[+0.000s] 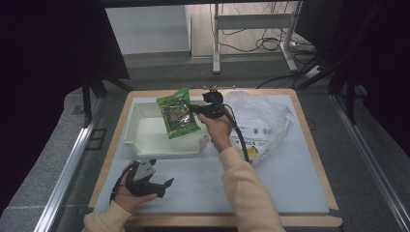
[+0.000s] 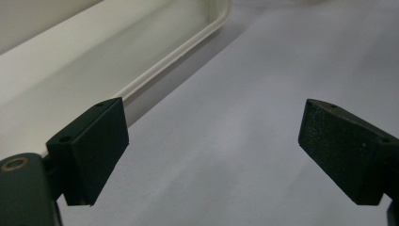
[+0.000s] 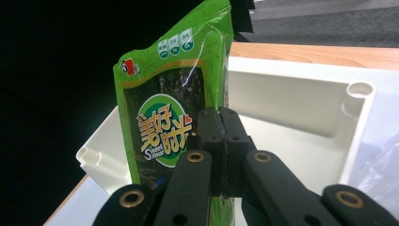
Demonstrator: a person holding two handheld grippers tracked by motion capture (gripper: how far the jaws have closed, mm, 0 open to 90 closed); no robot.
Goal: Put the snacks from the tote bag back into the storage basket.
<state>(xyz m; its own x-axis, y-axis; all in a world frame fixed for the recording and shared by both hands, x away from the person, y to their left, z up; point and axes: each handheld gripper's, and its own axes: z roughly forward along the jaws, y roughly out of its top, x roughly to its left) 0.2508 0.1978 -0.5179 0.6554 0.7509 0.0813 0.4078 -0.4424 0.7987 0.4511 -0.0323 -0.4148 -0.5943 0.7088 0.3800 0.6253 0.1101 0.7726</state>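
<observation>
- Right claw [image 1: 196, 109] clamped on the green snack packet [image 1: 177, 113], jaws pressed together on the packet's edge, as seen in the right gripper view, where the packet [image 3: 174, 117] stands upright ahead of the closed jaws
- Packet held in the air over the white tray [image 1: 145, 140], toward its right half, not touching the tray floor
- Left claw [image 1: 162, 186] resting low on the worktop [image 1: 280, 179] just in front of the tray's near wall, jaws wide apart with nothing between them; in the left gripper view, only bare worktop [image 2: 244, 94] between the 2 pads, tray rim [image 2: 179, 52] off to one side
- Crumpled clear plastic bag [image 1: 261, 121] lying on the worktop to the right of the tray, just behind the right hand
- Likely handling: very light, thin glossy film, slippery, soft and floppy, prone to swinging or folding under a 1-edge grip; contents probably brittle sheets, so no squeezing across the middle
- Best hold: flat sealed margin at a side or top edge, well in from the corner, pinched firmly
- Probable risk: slipping out of the pads during a quick move
</observation>
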